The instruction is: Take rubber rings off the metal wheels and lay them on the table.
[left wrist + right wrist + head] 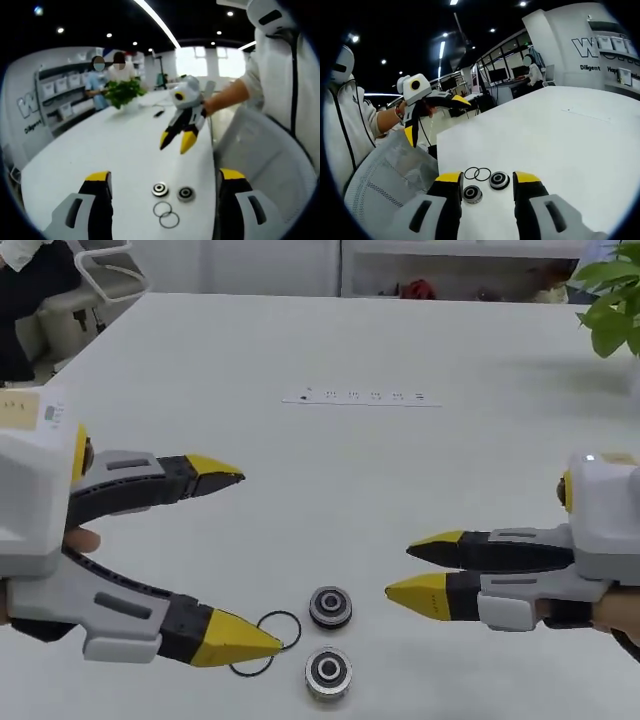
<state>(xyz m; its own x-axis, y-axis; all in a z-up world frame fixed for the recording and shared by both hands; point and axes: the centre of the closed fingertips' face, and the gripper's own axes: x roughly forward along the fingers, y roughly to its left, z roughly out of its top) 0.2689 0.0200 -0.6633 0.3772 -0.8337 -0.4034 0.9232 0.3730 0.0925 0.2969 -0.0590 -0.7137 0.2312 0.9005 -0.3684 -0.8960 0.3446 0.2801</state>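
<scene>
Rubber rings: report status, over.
Left gripper wide open, right gripper narrowly open, both empty above table. Two rubber rings lie flat beside two metal wheels. Nothing in the way.

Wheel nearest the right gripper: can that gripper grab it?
Probably yes. The wheel lies in the open just ahead of the right gripper, with nothing between them, and its jaws stand apart.

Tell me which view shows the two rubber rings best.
Left gripper view: both rings lie whole, nearly round. Right gripper view shows them whole but flattened; in head view a jaw covers part.
</scene>
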